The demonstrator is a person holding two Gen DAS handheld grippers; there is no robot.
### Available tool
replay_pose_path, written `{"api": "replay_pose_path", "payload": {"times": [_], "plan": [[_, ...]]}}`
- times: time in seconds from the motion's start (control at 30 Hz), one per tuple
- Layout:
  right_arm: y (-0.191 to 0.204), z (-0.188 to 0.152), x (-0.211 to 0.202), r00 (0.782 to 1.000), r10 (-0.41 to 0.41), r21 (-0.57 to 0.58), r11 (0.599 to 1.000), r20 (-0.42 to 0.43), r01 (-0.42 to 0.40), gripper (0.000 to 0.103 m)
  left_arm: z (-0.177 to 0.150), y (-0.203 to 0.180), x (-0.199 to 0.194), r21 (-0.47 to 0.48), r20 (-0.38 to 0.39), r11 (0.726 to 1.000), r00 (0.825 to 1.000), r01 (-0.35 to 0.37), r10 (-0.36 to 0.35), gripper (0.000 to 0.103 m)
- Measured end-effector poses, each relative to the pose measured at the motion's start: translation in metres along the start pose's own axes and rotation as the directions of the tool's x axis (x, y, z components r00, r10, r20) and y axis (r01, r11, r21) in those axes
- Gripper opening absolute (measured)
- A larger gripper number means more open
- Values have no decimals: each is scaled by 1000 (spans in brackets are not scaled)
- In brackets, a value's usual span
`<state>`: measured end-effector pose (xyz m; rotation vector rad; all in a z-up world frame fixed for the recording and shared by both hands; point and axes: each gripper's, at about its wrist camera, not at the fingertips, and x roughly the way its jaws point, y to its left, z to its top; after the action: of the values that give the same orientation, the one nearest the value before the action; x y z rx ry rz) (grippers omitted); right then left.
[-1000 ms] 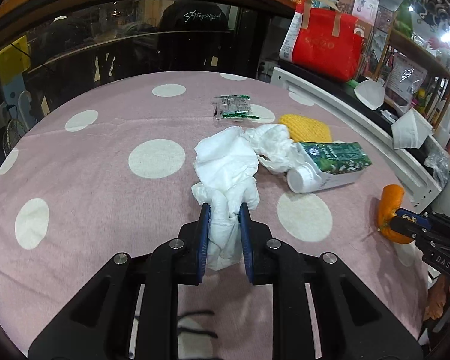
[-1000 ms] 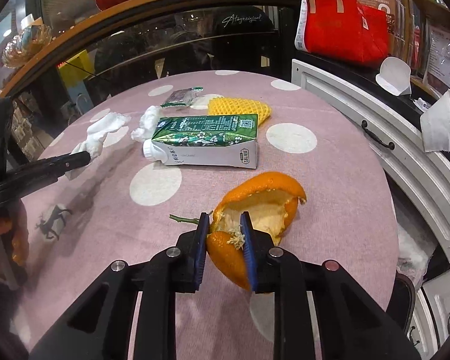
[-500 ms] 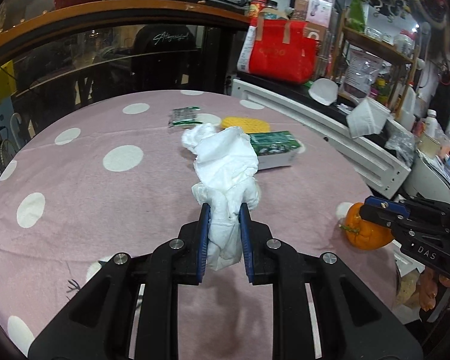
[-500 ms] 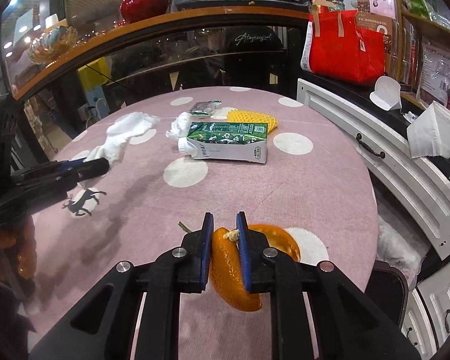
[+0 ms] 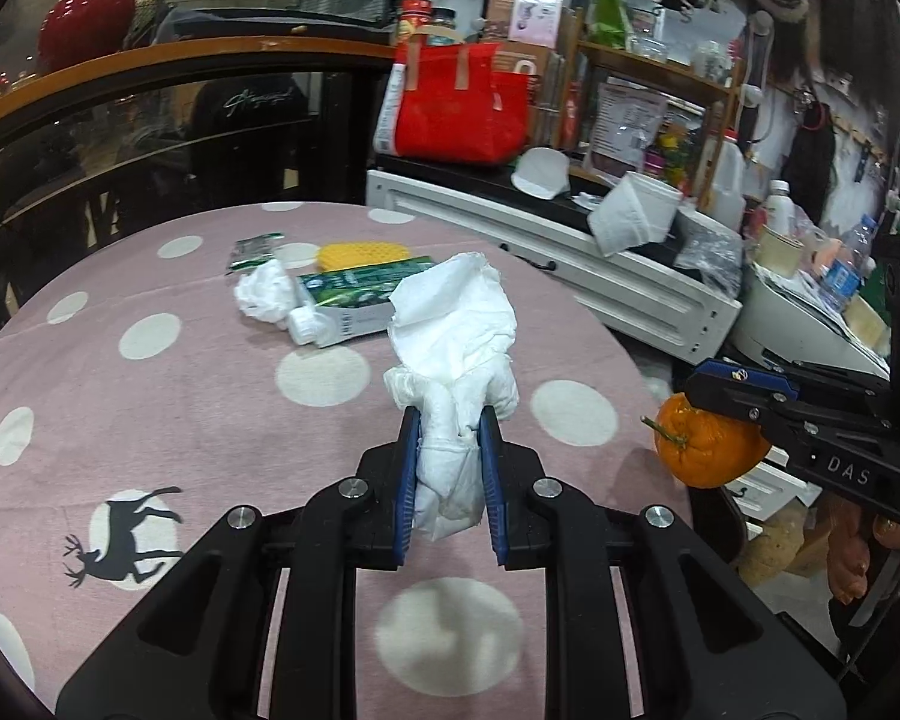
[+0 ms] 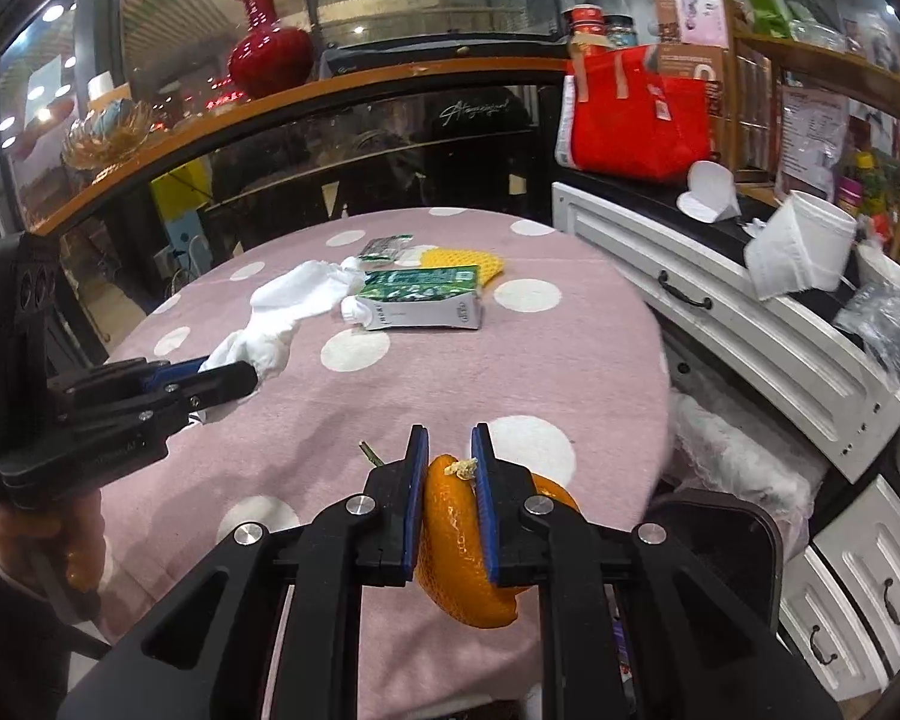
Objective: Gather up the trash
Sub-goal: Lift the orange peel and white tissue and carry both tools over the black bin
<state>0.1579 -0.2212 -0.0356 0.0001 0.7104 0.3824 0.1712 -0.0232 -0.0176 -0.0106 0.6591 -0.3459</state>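
Observation:
My left gripper (image 5: 448,420) is shut on a crumpled white tissue (image 5: 459,336) and holds it above the pink dotted tablecloth (image 5: 168,408). My right gripper (image 6: 450,441) is shut on an orange peel (image 6: 456,546), held over the table's near right edge; the peel also shows in the left wrist view (image 5: 705,450). On the table lie a green and white carton (image 6: 423,300), another tissue wad (image 5: 264,297), a yellow foam net (image 5: 363,253) and a small green wrapper (image 5: 252,251).
A white cabinet with drawers (image 6: 750,336) stands right of the table, with a red bag (image 6: 636,114) and face masks (image 6: 804,252) on top. A dark bin (image 6: 720,540) sits on the floor by the table's right edge.
Both grippers have lifted and drawn back toward the near right side of the table. The tissue has come off the table and away from the other wad. The peel is raised.

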Motion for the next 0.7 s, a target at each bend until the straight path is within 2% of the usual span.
{"api": "replay_pose_path", "payload": {"times": [0.27, 0.47, 0.7], "plan": [[-44, -22, -29, 995, -95, 103, 990, 11, 93, 15, -2, -49, 9, 38, -15, 995, 995, 97, -97, 20], [-86, -47, -36, 984, -173, 200, 963, -47, 179, 16, -5, -88, 19, 77, -34, 983, 985, 169, -167, 20], [-129, -78, -25, 965, -220, 301, 919, -142, 254, 16, -12, -128, 36, 122, -79, 966, 972, 229, -221, 20]]}}
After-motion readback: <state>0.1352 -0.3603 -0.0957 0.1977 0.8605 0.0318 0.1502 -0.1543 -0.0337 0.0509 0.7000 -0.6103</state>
